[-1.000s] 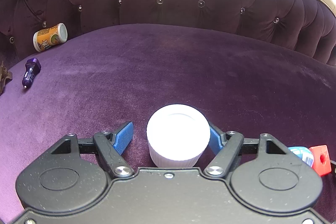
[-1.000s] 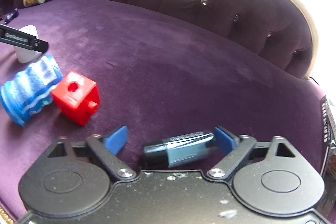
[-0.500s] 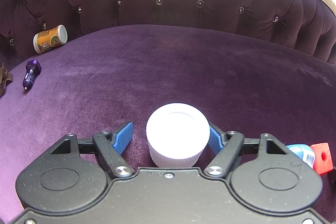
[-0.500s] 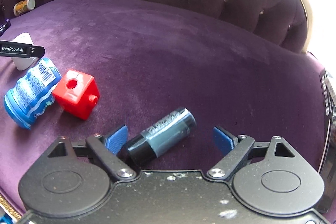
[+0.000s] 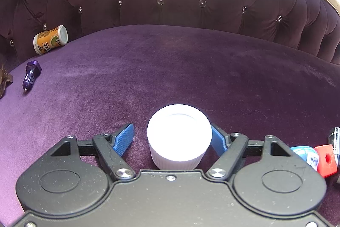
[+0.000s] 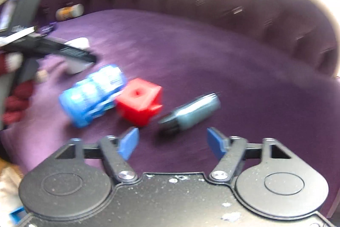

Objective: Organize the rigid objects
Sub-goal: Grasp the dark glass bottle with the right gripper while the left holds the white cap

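On a purple velvet sofa, my left gripper (image 5: 171, 137) is open around a white ribbed jar (image 5: 179, 135); the right pad touches it, the left pad stands apart. My right gripper (image 6: 172, 143) is open and empty, pulled back from a dark bottle with a grey label (image 6: 191, 113) lying on the seat. Left of that bottle lie a red cube (image 6: 139, 101) and a blue bottle (image 6: 93, 95). The right wrist view is blurred. The cube (image 5: 325, 160) and the blue bottle (image 5: 308, 154) also show at the right edge of the left wrist view.
An orange-labelled canister (image 5: 50, 39) lies against the tufted backrest (image 5: 180, 3) at far left. A purple car charger (image 5: 31, 76) lies on the seat below it. A brown item (image 5: 4, 80) sits at the left edge. The seat falls away at the front.
My right gripper let go of the dark bottle, which now lies on the seat, and drew back and up. The left gripper and white jar stayed put.
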{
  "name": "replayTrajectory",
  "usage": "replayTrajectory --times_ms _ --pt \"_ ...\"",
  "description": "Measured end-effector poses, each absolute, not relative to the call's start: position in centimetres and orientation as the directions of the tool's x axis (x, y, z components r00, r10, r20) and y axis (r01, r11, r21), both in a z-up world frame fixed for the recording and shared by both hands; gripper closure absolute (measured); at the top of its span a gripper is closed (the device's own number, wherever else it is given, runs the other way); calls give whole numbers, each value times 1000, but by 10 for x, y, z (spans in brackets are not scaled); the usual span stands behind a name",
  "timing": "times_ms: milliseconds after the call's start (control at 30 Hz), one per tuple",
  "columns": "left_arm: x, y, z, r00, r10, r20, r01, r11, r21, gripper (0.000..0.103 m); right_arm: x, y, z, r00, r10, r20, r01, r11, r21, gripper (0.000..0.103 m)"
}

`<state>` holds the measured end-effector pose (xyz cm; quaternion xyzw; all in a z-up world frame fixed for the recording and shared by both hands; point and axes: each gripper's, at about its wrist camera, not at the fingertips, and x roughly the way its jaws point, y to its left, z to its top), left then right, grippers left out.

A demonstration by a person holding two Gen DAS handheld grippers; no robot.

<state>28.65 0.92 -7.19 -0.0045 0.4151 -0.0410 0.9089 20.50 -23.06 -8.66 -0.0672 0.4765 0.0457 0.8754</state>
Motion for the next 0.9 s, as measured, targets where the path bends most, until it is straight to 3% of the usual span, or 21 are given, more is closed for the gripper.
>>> replayTrajectory --times_ms 67,267,533,767,833,900 --pt "287 9 -72 652 -79 -754 70 997 -44 31 206 -232 -88 575 -61 -816 -122 980 -159 14" --pt "287 10 -73 650 -82 -756 69 996 -49 30 219 -232 -111 556 -60 -829 -257 936 -240 13" --pt "288 10 -74 648 -88 -757 72 996 -55 27 236 -245 -116 520 17 -854 -232 965 -122 17" --pt "286 8 -74 653 -81 -753 72 996 -45 27 239 -242 -120 489 -15 -872 -171 979 -113 11" --pt "285 8 -74 656 -78 -751 71 997 -41 35 237 -242 -119 482 -21 -876 -162 980 -113 12" --pt "283 7 -72 666 -68 -742 67 997 -31 47 237 -244 -118 467 4 -884 -150 986 -75 25"
